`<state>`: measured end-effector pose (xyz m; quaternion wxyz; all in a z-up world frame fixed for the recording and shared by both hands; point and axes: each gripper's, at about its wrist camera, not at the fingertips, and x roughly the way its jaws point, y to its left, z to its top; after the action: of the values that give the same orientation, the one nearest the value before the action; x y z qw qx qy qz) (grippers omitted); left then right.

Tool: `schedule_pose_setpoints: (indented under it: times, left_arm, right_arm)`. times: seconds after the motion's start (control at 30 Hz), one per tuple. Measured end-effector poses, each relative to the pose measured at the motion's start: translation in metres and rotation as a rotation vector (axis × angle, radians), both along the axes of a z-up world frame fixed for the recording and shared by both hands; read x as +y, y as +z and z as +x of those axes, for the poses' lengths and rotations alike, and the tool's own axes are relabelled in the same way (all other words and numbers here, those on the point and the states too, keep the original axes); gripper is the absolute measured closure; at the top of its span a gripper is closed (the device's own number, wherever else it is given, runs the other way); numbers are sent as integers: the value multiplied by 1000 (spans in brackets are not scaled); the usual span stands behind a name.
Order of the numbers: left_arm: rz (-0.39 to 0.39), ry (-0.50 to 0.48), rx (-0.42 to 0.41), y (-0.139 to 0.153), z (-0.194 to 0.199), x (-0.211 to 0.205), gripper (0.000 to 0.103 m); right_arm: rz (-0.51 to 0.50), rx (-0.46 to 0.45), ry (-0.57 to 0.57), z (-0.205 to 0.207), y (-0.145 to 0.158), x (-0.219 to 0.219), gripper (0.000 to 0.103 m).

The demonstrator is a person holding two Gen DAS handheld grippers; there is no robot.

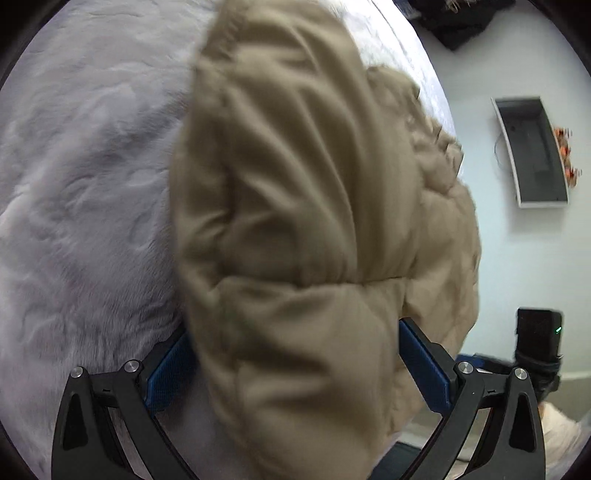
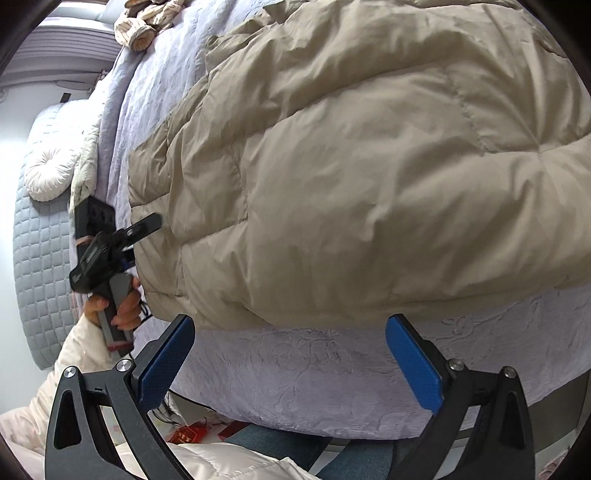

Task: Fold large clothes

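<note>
left wrist view is showing the left gripper (image 1: 295, 373) with its blue-padded jaws spread wide and a thick fold of the tan puffer coat (image 1: 303, 206) lying between them; the pads are sitting at either side of the bulk, and whether they are actually pressing it cannot be told. beyond the fingers the coat is rising in a blurred, bunched mass over the pale lavender bedspread (image 1: 85, 177), which is filling the left of the view. farther right, the white floor (image 1: 509, 258) is showing, with a dark tray (image 1: 535, 155) lying on it.

right wrist view is showing the right gripper (image 2: 291, 354) with its jaws spread and nothing between them, hovering just short of the coat's near edge. past it the quilted coat is lying spread across the bed. at the left edge a hand (image 2: 125, 306) in a cream sleeve (image 2: 70, 354) is gripping the other tool's handle, its finger reaching onto the coat's side. farthest off, a striped garment (image 2: 147, 22) is sitting on the bed.
</note>
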<state>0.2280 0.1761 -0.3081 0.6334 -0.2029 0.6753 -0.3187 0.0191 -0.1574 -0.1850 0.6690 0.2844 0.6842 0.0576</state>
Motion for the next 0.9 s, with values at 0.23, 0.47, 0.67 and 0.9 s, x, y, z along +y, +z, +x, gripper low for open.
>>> schedule_pose_setpoints:
  times: [0.23,0.47,0.67,0.9]
  left_arm:
    - [-113,-13,26,-6,11,-15,20]
    - [-199,-20,0,18,7,-30,71]
    - [-244,-19,-36,49,0,-28,71]
    - [-202,5,-29,63,-4,-42,71]
  right_arm:
    - [1,-13,-5,-2,2,6,0]
    - [-33,-70,-17,5,15,5,0]
    - [-154,-206,-56,16,42,-22,7]
    - [-248,-259,-50,24,25,-56,89]
